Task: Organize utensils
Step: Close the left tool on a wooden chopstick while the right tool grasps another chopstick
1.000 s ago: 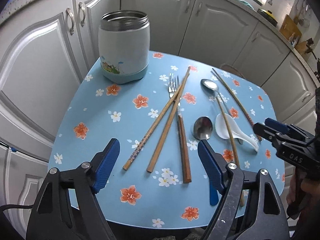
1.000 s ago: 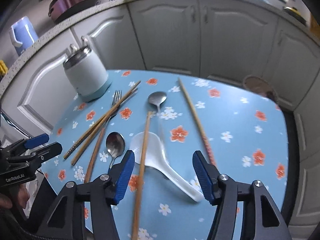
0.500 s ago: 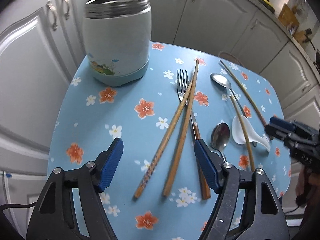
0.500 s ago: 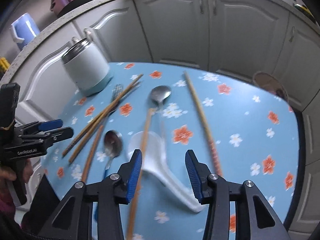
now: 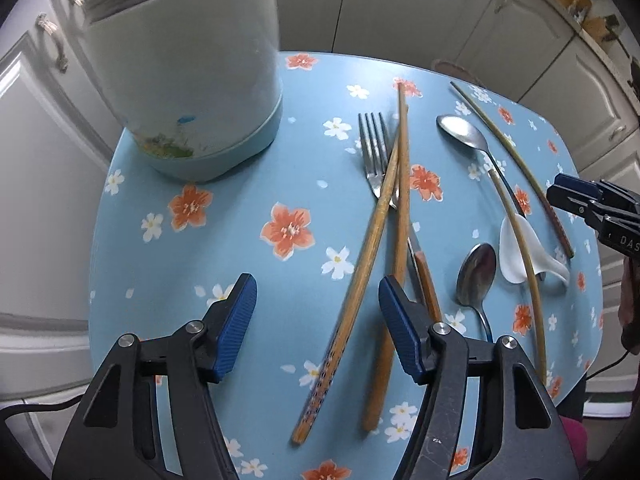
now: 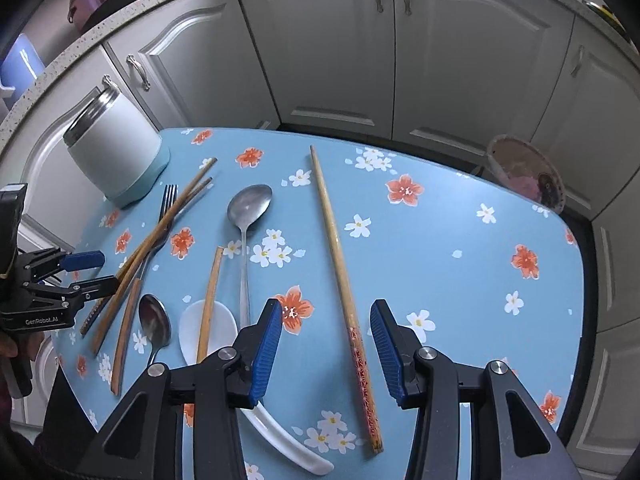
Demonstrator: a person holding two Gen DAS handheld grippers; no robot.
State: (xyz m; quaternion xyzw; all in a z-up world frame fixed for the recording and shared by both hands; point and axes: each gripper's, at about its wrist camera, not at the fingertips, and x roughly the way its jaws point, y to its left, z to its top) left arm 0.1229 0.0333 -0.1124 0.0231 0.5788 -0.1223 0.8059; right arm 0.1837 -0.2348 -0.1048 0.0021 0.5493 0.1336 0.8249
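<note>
Blue desk [image 6: 440,240] with orange and white flowers, white cabinets [image 6: 320,40] behind. The jar [image 6: 114,148] stands at the far left corner. Right of the jar: fork [image 5: 374,156] under two crossed chopsticks [image 5: 400,184], small spoon [image 6: 154,324], white spoon [image 6: 208,328] with a chopstick across it, big spoon [image 6: 248,208], then a lone chopstick [image 6: 340,256]. Left claw [image 5: 318,320] spread over the crossed chopsticks' near ends, holding nothing; its body reads "GenRobot.AI". Right claw [image 6: 326,344] spread, straddling the lone chopstick, empty; its side reads "DAS".
</note>
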